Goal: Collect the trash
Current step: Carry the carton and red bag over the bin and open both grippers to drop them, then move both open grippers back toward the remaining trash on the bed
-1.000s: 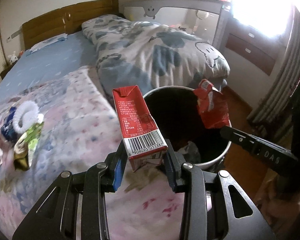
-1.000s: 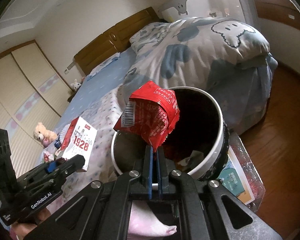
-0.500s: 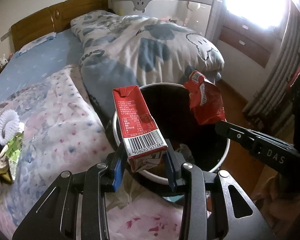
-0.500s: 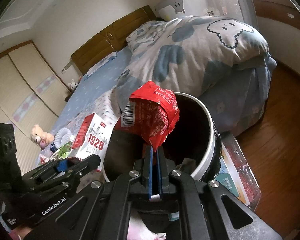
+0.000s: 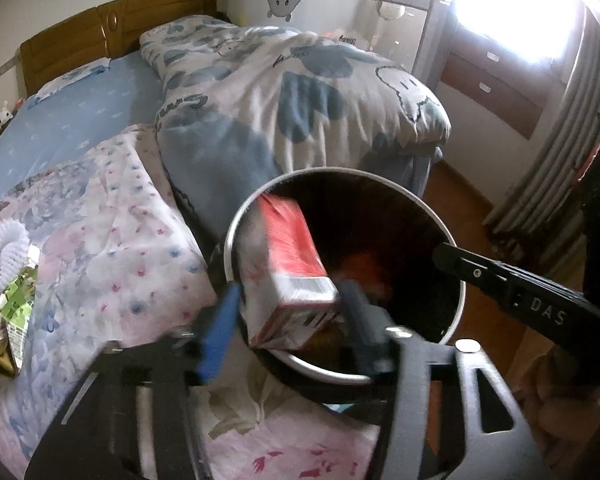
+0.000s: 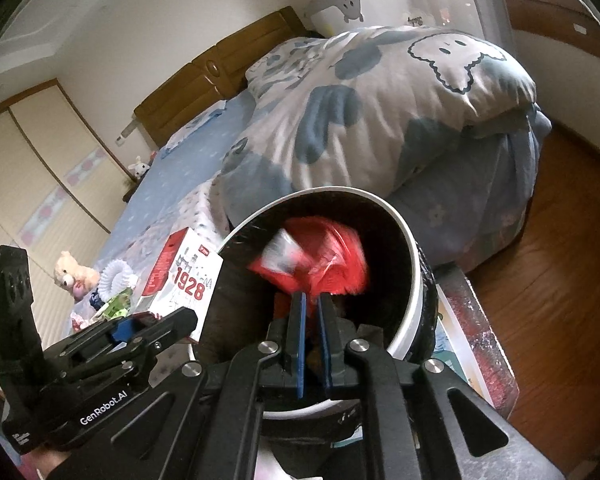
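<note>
Opening wide, the left gripper (image 5: pixel 288 320) lets go of the red and white drink carton (image 5: pixel 292 268). The carton sits between the blue pads but they no longer press it. It tips forward, blurry, over the near rim of the round trash bin (image 5: pixel 456 296), partly inside it.

The right gripper (image 6: pixel 311 320) is just starting to open too. A small gap shows between its pads. The crinkly red snack wrapper (image 6: pixel 320 260) hangs right at its tips, blurry, inside the mouth of the bin. I cannot tell if the pads pinch it now.

The bin stands on the floor against the foot edge of the bed (image 5: pixel 112 220), beside the big blue and white quilt (image 5: pixel 300 92).

This looks like the drop step: both pieces are going into the bin. Next, both grippers probably need to go back over the bed. More trash lies near its left edge: a green wrapper (image 5: pixel 16 312) beside a white curly ring (image 5: pixel 2 256). That pick needs open jaws and a low, gentle reach onto the soft blanket.
</note>
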{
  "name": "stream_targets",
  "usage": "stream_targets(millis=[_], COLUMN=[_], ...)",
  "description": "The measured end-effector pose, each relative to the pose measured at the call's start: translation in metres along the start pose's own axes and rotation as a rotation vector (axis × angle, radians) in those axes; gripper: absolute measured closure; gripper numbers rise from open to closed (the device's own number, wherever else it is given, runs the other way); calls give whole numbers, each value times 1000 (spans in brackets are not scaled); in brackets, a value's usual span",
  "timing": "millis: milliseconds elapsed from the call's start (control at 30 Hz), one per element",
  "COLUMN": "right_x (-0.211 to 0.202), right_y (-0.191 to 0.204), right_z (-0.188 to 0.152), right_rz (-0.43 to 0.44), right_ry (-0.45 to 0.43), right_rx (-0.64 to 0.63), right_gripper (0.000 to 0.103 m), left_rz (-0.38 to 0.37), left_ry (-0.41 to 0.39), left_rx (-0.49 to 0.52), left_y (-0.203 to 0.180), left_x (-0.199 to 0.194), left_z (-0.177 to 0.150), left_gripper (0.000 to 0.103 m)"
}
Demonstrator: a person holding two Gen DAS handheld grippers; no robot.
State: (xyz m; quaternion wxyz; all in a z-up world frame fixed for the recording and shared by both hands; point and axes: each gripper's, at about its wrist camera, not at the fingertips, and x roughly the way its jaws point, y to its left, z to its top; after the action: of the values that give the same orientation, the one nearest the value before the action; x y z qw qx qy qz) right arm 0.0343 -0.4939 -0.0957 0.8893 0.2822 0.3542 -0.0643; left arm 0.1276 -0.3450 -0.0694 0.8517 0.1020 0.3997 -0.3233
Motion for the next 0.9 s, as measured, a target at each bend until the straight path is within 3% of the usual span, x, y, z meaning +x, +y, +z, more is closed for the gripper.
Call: stream_targets(millis=[67,133,167,200,267,667,900], right_x=[0,-2,-4,-6,-9,-6,10], right_y=[-1,-1,-2,-1,1,48,90], right_z=[1,1,1,1,1,-9,-28], right_rz=[-3,-10,-9,-10,-7,47,99], right_ry=[1,-6,-15,-25,-41,-45,2], right_rx=[8,14,19,22,23,-26,-73], right_gripper=[90,75,58,49,45,35,34], left_rz=[11,19,21,26,37,123,192], left_ry=[-18,-23,-25,-27,-26,-38,-43], left_rx=[3,-6,-13,-20,-36,-182,-297], left_y=[1,6,9,12,20,89,139], left_x=[-5,-10,-12,-15,-20,-64,-88], left_z=[-2,-5,-7,-10,-16,-70,-102], left_gripper=[36,31,31,31,31,31,31])
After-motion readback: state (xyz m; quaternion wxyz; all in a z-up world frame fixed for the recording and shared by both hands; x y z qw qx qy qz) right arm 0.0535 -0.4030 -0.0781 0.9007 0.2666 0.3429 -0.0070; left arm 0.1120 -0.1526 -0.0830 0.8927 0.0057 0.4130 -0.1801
